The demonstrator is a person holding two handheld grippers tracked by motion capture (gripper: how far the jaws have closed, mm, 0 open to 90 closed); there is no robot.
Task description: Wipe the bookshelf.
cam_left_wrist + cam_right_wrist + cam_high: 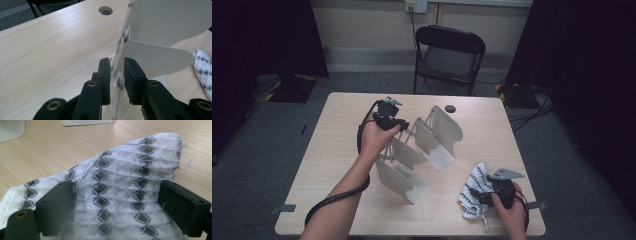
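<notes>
The right gripper (482,196) sits at the near right corner of the table (337,150), its jaws standing wide around a bunched white cloth (477,192) with black diamond stripes; in the right gripper view the cloth (120,190) fills the gap and touches both pads (56,205), so I judge it loosely held rather than squeezed flat. Farther in, left of middle, the left gripper (399,124) reaches the hinged edge of a folding metal rack (434,137) whose curved plates stand upright across the middle of the table. In the left gripper view its jaws stand narrow on either side of the rack's riveted link strip (117,75), with a slim gap showing at each pad (131,77), so the strip is between them but not pinched. The step in hand looks like setting the rack in place while the cloth waits. Next, the left jaws need to part and back off the strip, then the cloth can be carried to the plates. Beyond the table stands a black folding chair (449,57)
</notes>
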